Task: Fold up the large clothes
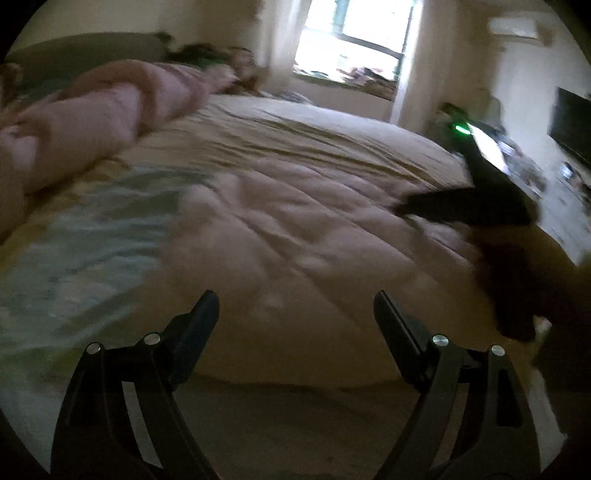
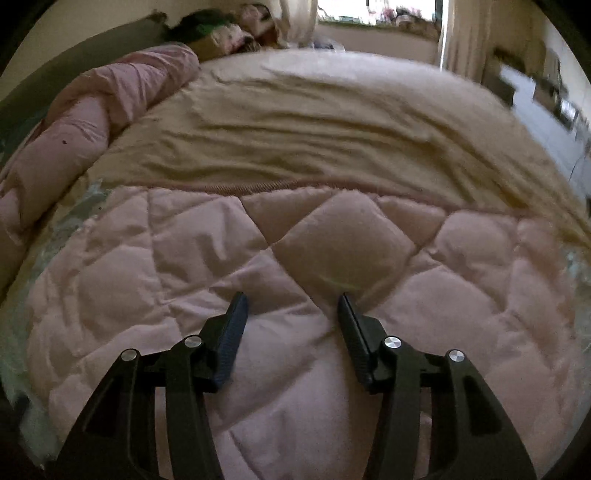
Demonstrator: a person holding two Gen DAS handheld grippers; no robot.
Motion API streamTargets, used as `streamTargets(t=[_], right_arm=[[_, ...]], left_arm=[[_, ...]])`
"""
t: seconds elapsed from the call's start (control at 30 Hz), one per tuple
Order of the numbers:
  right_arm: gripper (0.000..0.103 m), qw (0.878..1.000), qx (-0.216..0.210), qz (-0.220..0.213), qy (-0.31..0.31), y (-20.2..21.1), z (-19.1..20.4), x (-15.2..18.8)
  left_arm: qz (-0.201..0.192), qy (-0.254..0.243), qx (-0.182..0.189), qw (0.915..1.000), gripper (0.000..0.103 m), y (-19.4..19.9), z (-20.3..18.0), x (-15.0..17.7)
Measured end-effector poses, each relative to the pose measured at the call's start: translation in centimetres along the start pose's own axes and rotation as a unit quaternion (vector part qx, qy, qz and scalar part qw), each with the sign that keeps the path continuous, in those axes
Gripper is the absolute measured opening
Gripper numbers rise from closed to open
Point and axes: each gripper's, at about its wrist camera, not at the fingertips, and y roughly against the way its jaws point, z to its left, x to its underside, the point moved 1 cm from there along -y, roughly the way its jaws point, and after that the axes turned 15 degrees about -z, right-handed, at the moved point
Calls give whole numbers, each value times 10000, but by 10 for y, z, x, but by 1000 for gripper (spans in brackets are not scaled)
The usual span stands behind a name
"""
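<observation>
Left gripper (image 1: 293,299) is hovering over the near part of the bed (image 1: 48,258), jaws standing wide apart with nothing between them. Right gripper (image 2: 291,301) is pointing steeply down at the pink quilt (image 2: 177,266), jaws parted about halfway, nothing clamped; whether the tips are touching the fabric cannot be told.

The pink quilt is lying spread across the near half of the bed, diamond stitching facing up in the right wrist view. Its far edge is running side to side, and beyond that edge a tan layer (image 2: 314,122) is covering the far half of the bed, creased in long ridges.

A second pink bundle (image 2: 85,122) is lying rolled along the left side of the bed, just beside the tan layer. Pale green patterned sheet (image 1: 74,236) is showing at the left, beside the quilt.

In the left wrist view the right gripper (image 1: 461,206) is appearing as a dark blurred shape at the right, over the quilt. A bright window (image 1: 351,33) is standing beyond the bed.
</observation>
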Motion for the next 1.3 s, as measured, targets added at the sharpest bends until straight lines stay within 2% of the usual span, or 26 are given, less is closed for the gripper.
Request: streamTargets(t=[0.07,0.13,0.33,0.57,0.67,0.7,0.73,0.8,1.0,1.1,1.17,1.2,1.23,1.3], right_arm=[[50,10000,-8,94,-18,-9,0,2],[50,9999,28,161,-27,-17,0,4],[51,9997,204,135,1,-29,5,10],[52,9999,105,-84,-91,-18,2,16],[63,9993,-135,-176,-308,1,-3,17],[72,9991,-163,-246,-303,10,-3,20],[82,9991,-135,-349,-203,20,1,22],[87,9982,-130,-571,115,40,9,32],[87,9955,-203,-926,84,88,5,58],[87,9940,-331,-1039,58,111,5,70],[79,9935,-345,-1074,132,125,6,81],[67,9936,-336,-1064,187,129,9,87],[61,9938,-333,-1039,232,131,10,91],[61,9938,-367,-1017,264,138,13,103]], left_arm=[[222,-126,107,9996,78,-12,-10,12],[355,-201,49,9992,78,-23,-10,23],[421,-14,266,9988,78,-32,-2,25],[413,143,375,9983,78,-26,5,16],[378,198,360,9984,78,-24,7,11],[353,218,349,9985,78,-22,8,9],[325,226,330,9987,78,-21,10,8],[277,236,294,9989,79,-19,12,5],[152,285,233,9992,81,-10,19,-1],[108,256,201,9994,87,-6,19,-3],[95,241,211,9994,88,-5,20,-3],[89,228,208,9995,89,-5,19,-3],[85,209,200,9995,89,-5,18,-1],[155,156,202,9996,90,-7,16,2]])
